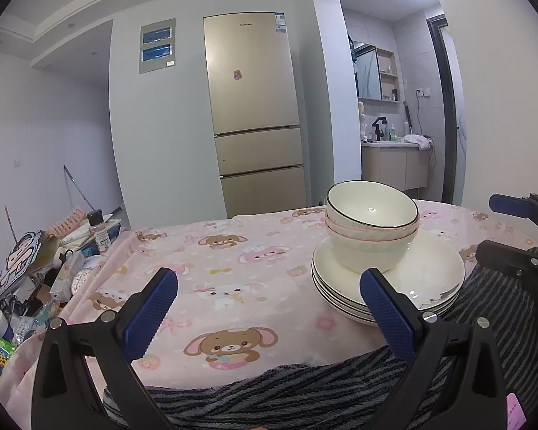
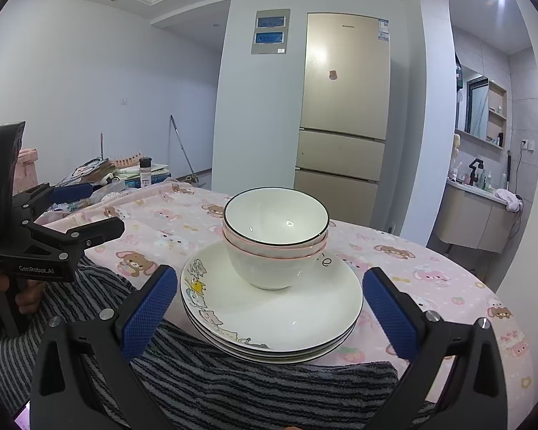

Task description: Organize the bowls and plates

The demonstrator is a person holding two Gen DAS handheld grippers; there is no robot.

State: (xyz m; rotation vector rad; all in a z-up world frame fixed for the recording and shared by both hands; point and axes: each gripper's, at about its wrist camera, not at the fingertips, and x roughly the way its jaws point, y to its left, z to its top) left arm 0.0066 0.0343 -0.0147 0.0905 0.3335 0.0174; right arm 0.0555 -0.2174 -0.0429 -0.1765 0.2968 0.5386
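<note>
**Stacked dishes sit between the open claws**

Nested bowls (image 2: pixel 275 236) rest on a stack of plates (image 2: pixel 269 308) on the tabletop (image 1: pixel 233 251) (pink cartoon cloth). The right claw (image 2: pixel 269 308) gapes wide, empty, the stack just ahead between its fingers. The left claw (image 1: pixel 269 308), also spread and empty, has the stack ahead to its right.

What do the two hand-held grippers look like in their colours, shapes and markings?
Each hand-held gripper, left and right, has a black angular frame with silver rivets and two blue fingers with textured pads. White "GenRobot.AI" lettering marks the left one's side.
</note>
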